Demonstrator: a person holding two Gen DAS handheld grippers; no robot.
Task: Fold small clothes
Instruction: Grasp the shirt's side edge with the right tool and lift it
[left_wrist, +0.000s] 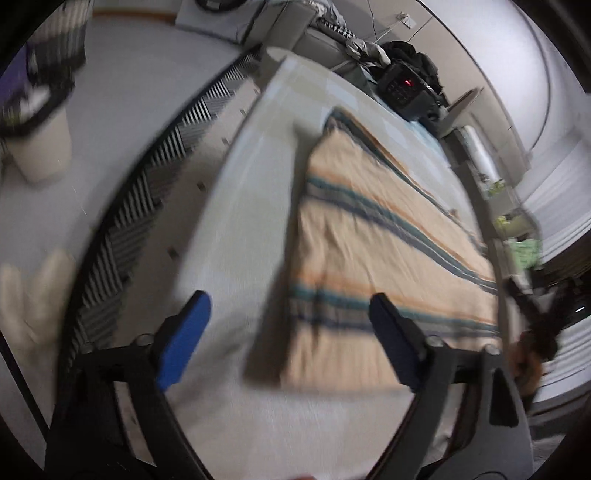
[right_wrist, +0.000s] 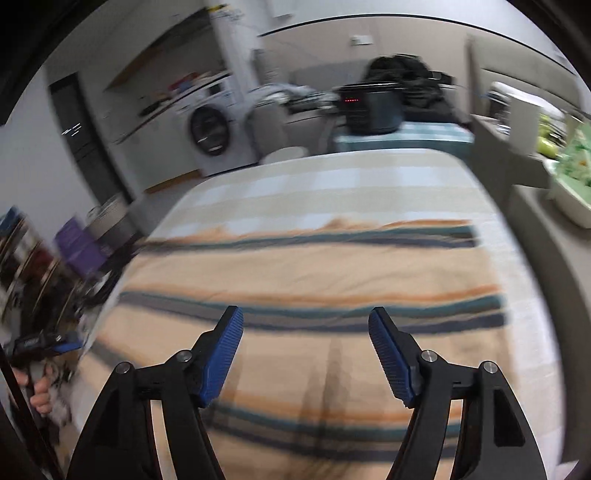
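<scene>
The striped cloth (right_wrist: 306, 266) is spread flat on the table (left_wrist: 229, 206). The left gripper (left_wrist: 291, 332) is held apart above its near-left corner; the right gripper (right_wrist: 306, 354) is held apart over its near part. Nothing is gripped. A fold seems to be between grasps; next, 2 edge points likely need pinching.

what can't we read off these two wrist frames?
- Near edge of the peach striped cloth: right wrist view, cut off by the frame bottom and the open right gripper.
- Fold layers, garment type: motion blur, both views.
- Red digits on the black appliance: too small, blurred.
- Cloth's right end: left wrist view, behind the open left gripper finger.
</scene>
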